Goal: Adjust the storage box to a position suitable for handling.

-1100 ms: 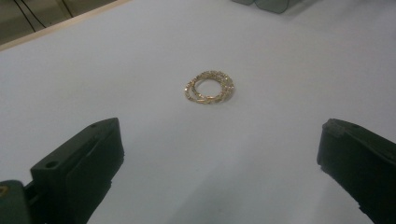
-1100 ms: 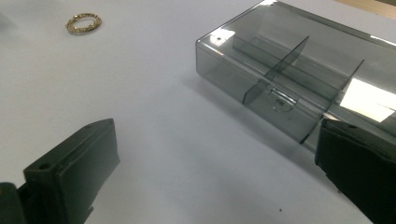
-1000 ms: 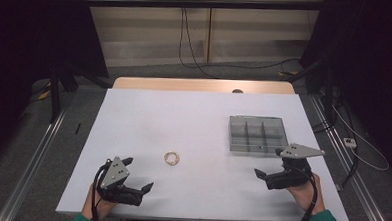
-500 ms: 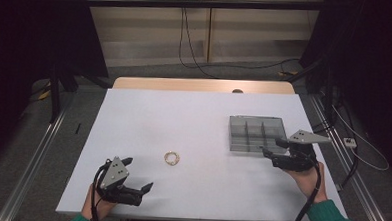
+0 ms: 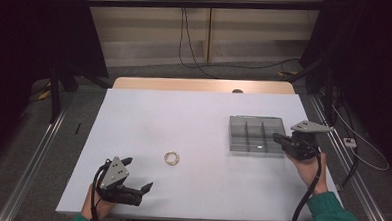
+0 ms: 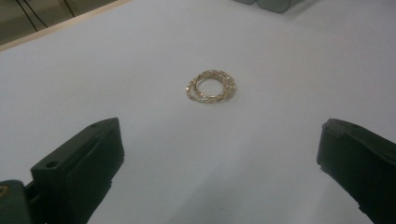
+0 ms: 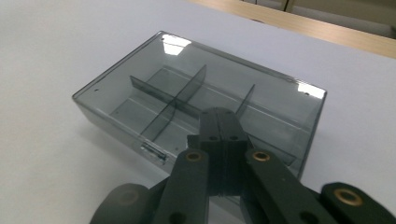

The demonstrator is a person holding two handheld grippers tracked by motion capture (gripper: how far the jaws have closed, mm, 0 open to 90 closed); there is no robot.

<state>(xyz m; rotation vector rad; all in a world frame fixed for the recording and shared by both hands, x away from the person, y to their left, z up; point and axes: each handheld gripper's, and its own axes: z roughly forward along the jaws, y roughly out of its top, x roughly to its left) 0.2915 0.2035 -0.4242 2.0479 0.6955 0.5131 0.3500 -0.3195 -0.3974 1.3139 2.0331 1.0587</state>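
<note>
so the right gripper [image 5: 279, 139] had just snapped its jaws together, nothing between them, and the hand had slid from the near right edge of the table up to the box [image 5: 257, 134]. in the right gripper view the pressed-together jaws hovered over the near wall of that smoky clear box [image 7: 116, 123], right by its little latch, lid looked down. my guess was it was lining up to poke or flip the lid open, so the box would be ready to take the jewelry.

the left gripper [image 5: 137, 174] hadn't budged, sitting at the near left corner with its jaws wide apart, aimed at the rings [image 6: 211, 86]. those gold rings [image 5: 171, 158] lay flat on the white table [image 5: 194, 115] about mid-table, well apart from the box and from both grippers. right forearm came in from the near right, wrist angled so the gripper pointed left at the box.
</note>
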